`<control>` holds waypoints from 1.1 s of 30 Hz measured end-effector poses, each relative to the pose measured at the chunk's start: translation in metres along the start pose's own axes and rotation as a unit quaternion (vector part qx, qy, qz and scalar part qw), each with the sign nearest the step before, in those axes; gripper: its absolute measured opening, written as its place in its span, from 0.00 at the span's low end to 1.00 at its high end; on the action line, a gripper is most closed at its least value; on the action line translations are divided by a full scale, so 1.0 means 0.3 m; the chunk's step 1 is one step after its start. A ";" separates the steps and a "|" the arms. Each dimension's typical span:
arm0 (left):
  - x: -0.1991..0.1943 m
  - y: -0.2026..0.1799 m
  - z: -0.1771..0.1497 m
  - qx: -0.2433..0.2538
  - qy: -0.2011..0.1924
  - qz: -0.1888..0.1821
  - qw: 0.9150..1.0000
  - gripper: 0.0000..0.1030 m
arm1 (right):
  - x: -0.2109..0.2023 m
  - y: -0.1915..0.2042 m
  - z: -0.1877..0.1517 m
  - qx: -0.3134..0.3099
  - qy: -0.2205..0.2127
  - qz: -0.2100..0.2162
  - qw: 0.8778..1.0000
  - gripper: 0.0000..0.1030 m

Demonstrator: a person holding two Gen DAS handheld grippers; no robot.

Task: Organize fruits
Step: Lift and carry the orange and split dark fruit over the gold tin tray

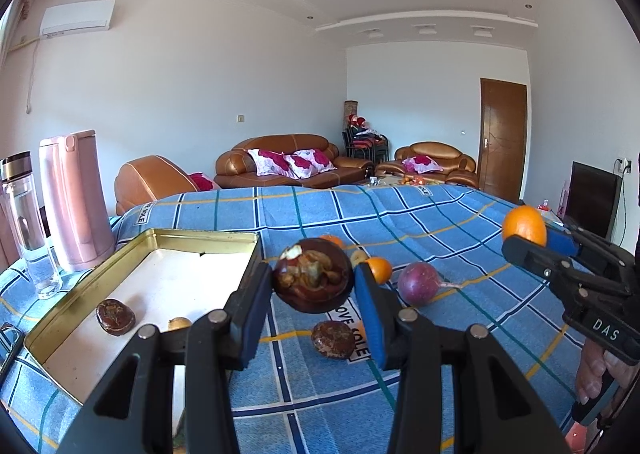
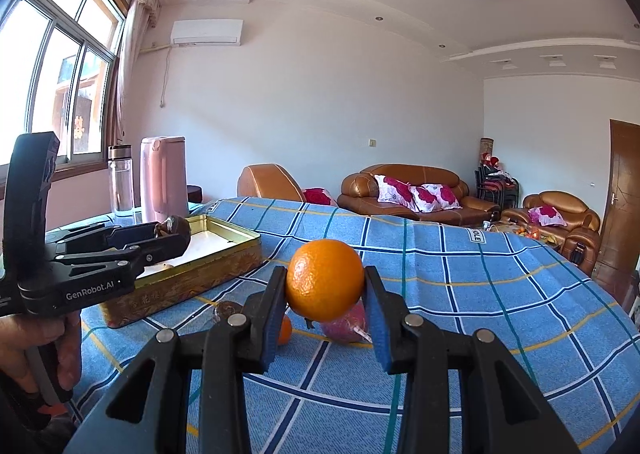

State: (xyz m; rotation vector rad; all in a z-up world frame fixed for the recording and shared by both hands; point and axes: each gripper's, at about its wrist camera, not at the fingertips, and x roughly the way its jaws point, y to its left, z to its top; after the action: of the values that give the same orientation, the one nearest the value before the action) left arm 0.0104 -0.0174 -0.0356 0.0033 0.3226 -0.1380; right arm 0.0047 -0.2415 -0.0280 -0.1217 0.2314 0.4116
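Between your left gripper's (image 1: 313,286) pads sits a dark mangosteen (image 1: 313,279), clamped and lifted; left of it the tin (image 1: 72,314) holds only two small pieces, while ahead and below a purple fruit (image 1: 418,283), a small orange (image 1: 378,269) and a brown piece (image 1: 333,339) wait on the cloth. From your right gripper (image 2: 325,286), an orange (image 2: 325,279) is pinched aloft, the tin (image 2: 192,282) well left of it. Most sorting looks undone.
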 end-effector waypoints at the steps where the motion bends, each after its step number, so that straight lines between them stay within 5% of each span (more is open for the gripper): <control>1: 0.001 0.002 0.000 0.000 0.001 0.002 1.000 0.42 | 0.006 0.008 0.005 -0.002 0.000 0.004 1.000 0.38; 33: 0.033 0.220 -0.002 -0.039 0.045 0.068 0.996 0.42 | 0.215 0.254 0.150 -0.047 0.021 0.094 0.994 0.38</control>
State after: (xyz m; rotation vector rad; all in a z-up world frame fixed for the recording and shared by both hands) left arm 0.0285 0.0465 -0.0406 -0.0453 0.4160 0.0099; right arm 0.0399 -0.1403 -0.0058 -0.2029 0.2658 0.6073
